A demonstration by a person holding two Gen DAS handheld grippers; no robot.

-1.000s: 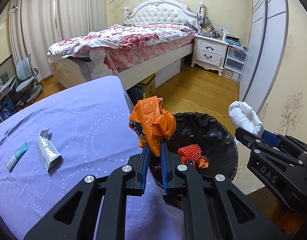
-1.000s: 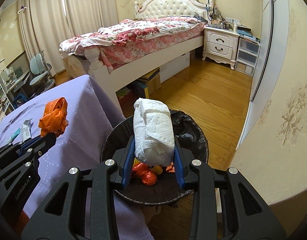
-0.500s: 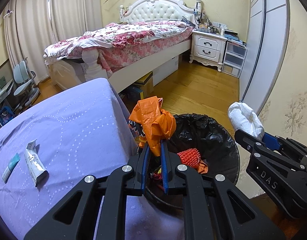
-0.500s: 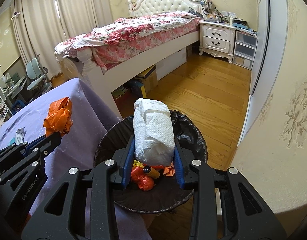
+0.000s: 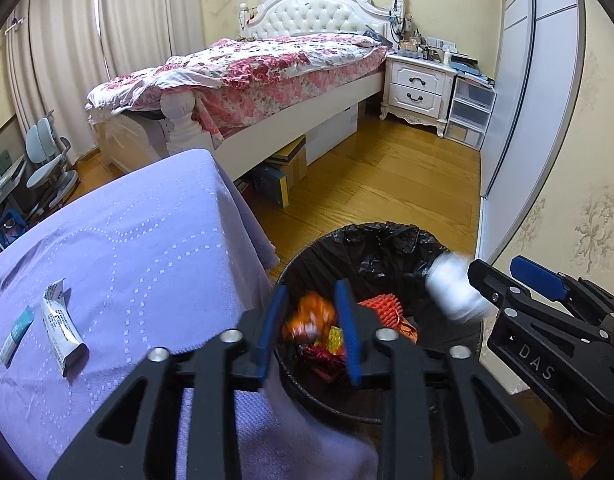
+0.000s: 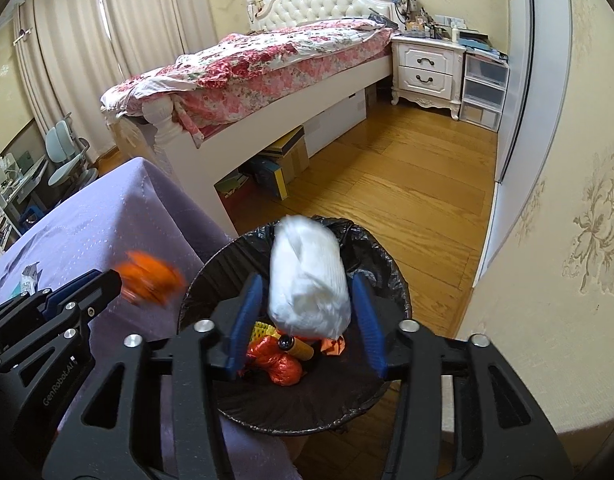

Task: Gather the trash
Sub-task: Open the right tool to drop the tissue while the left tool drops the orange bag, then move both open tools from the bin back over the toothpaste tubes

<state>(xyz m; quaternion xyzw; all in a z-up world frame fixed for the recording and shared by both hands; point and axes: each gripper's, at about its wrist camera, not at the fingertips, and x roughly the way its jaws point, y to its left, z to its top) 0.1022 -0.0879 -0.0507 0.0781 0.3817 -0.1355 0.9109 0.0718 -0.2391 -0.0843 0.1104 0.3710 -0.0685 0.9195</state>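
Two hand-held grippers hang side by side above a round bin (image 5: 381, 248) lined with a black bag, which stands on the wooden floor (image 5: 379, 184) just beside the corner of a worktop (image 5: 139, 248) under a lilac cloth.

The left gripper (image 5: 309, 330) has its jaws opening, the blue pads spread apart, and a crumpled orange bag (image 5: 311, 314) sits blurred in the gap between them, touching neither pad as far as can be seen. It seems to be dropping into the bin (the blur suggests it is in free fall). From the right wrist view the same orange bag (image 6: 151, 276) shows as a smear just off the tip of the left gripper, over the near rim.

The right gripper (image 6: 307, 320) also has its jaws opening. A white wad of paper (image 6: 307, 276), its long axis standing roughly upright and in line with the jaws, lies between the pads with a sliver of gap on each side, so it appears let go.

Directly below both sets of jaws is the bin's open mouth, already holding an orange netted lump (image 5: 381, 306) and other red and yellow scraps. Both pieces lie straight under the jaws, so the drop likely needs no further aiming.

More trash waits on the worktop, well to the left of the bin: a squeezed white tube (image 5: 61, 328) and a small teal packet (image 5: 17, 330) just beside it, both lying flat. The left hand is the nearer one to them.
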